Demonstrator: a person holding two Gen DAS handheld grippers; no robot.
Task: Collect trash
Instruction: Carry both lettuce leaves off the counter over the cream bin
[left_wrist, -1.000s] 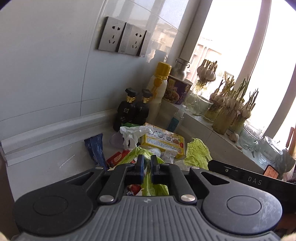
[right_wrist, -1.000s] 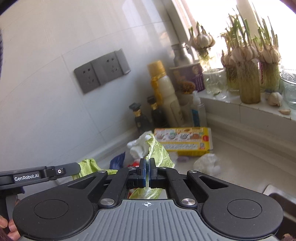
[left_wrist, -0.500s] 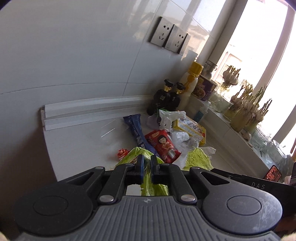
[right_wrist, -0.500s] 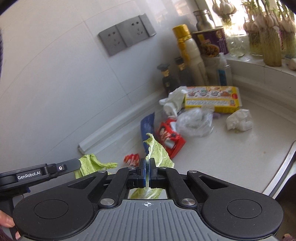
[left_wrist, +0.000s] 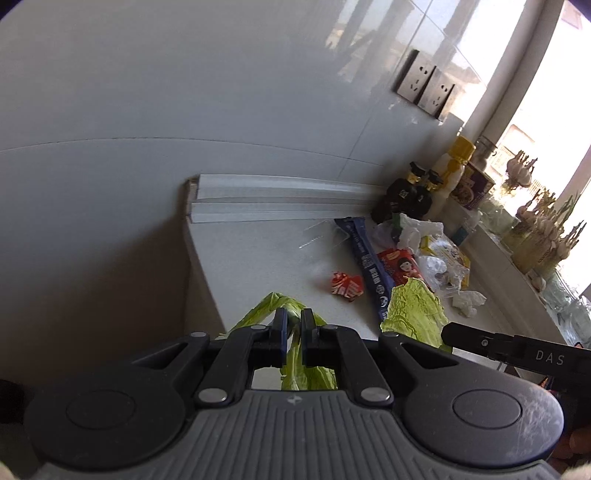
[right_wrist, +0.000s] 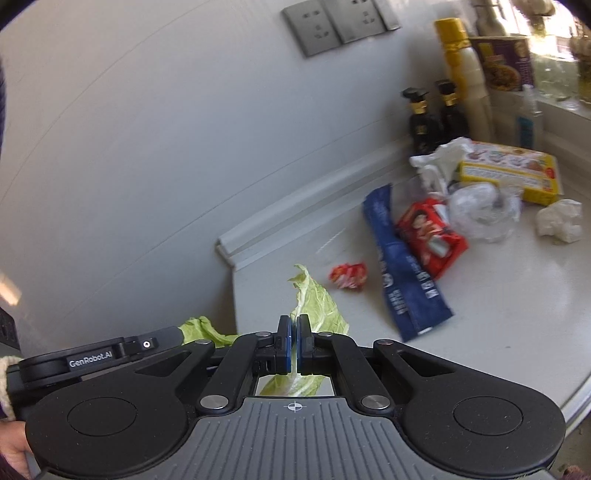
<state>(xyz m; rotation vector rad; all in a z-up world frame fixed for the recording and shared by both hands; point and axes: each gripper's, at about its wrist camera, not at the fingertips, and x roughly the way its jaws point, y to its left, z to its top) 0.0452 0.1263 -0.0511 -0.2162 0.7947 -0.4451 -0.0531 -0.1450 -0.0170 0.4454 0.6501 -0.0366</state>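
Left wrist: our left gripper (left_wrist: 293, 326) has its jaws clamped on a cabbage leaf (left_wrist: 295, 354) at the worktop (left_wrist: 258, 258) corner; no bin shows | Right wrist: right gripper (right_wrist: 294, 338) pinches a second leaf (right_wrist: 317, 306); only here the yellow box (right_wrist: 509, 173) shows whole | Step: carrying; next we must find a bin, then release.

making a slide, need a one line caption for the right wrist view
Right tool shut on a cabbage leaf near the counter's end, wrappers and tissue scattered beyond.
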